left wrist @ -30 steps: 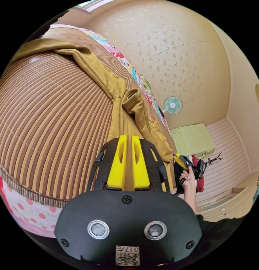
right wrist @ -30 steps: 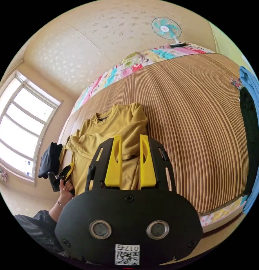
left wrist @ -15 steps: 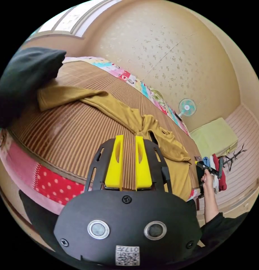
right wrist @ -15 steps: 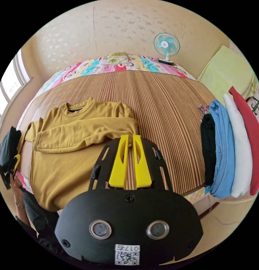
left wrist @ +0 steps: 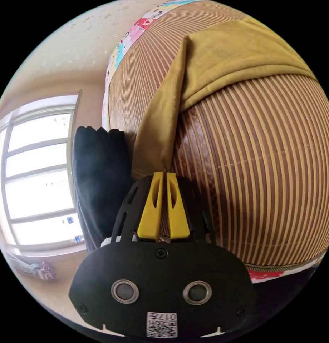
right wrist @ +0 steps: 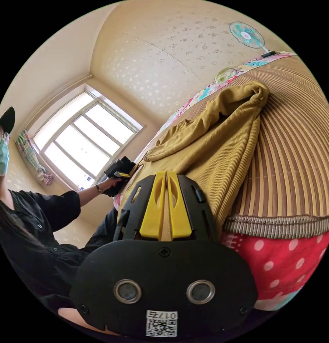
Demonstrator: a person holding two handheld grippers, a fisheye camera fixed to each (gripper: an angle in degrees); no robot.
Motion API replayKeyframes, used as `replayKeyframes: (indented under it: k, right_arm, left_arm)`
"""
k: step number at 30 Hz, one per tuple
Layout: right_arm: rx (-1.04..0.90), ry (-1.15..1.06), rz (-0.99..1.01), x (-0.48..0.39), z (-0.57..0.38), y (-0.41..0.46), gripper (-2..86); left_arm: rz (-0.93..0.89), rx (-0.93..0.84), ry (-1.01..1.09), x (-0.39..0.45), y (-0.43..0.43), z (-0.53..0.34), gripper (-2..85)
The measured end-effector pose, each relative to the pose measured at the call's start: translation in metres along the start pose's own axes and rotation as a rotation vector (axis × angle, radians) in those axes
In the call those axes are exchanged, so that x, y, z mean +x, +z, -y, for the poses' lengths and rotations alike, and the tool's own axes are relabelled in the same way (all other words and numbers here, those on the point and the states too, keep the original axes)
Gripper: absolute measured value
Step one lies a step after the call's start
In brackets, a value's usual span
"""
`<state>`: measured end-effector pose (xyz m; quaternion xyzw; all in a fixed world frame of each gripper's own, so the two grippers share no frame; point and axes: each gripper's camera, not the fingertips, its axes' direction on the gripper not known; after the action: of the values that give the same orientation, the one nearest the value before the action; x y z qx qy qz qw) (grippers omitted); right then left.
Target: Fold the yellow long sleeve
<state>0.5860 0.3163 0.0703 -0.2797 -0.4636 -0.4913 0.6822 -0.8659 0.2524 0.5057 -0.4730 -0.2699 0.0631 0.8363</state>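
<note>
The yellow long sleeve (right wrist: pixel 214 150) lies on the striped bed mat (right wrist: pixel 300 143), one sleeve folded across its chest and its hem at the bed's near edge. My right gripper (right wrist: pixel 166 174) is shut, its tips resting against the hem cloth. The other sleeve (left wrist: pixel 161 121) stretches out straight over the mat (left wrist: pixel 261 160) from the shirt body (left wrist: pixel 225 57). Its cuff ends right at the tips of my left gripper (left wrist: pixel 162 174), which is shut. That left gripper (right wrist: pixel 118 171) is also seen in the person's hand at the shirt's far side.
A folded black garment (left wrist: pixel 96 171) lies beside the sleeve cuff, with a window (left wrist: pixel 35 171) behind it. The person (right wrist: pixel 32 221) stands at the bed's edge. A red dotted bed cover (right wrist: pixel 279 264) hangs below the mat. A fan (right wrist: pixel 247 34) stands at the far wall.
Both hands have moved. The left gripper went from the shirt's hem to the outstretched sleeve's cuff by the black garment. The right gripper let go of the folded sleeve, shut, and dropped to the hem.
</note>
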Motion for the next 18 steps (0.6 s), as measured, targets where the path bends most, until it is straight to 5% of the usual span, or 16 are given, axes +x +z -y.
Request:
replayKeyframes:
  k: [7,12,15,18]
  right_arm:
    - [0.018,-0.050,-0.021,0.002,-0.008,-0.005,0.3]
    - [0.023,-0.057,-0.076,-0.001,-0.008,-0.004,0.3]
    - [0.021,-0.048,-0.055,0.001,-0.007,-0.005,0.2]
    - [0.021,-0.051,-0.036,0.001,-0.006,-0.005,0.2]
  left_arm:
    - [-0.420,0.184,-0.034,-0.043,-0.105,-0.053,0.0]
    - [-1.164,0.517,0.148,-0.093,-0.230,-0.082,-0.2]
    - [-1.347,0.627,0.341,-0.077,-0.298,-0.054,-0.1]
    - [-1.343,0.643,0.468,-0.027,-0.348,0.002,0.7]
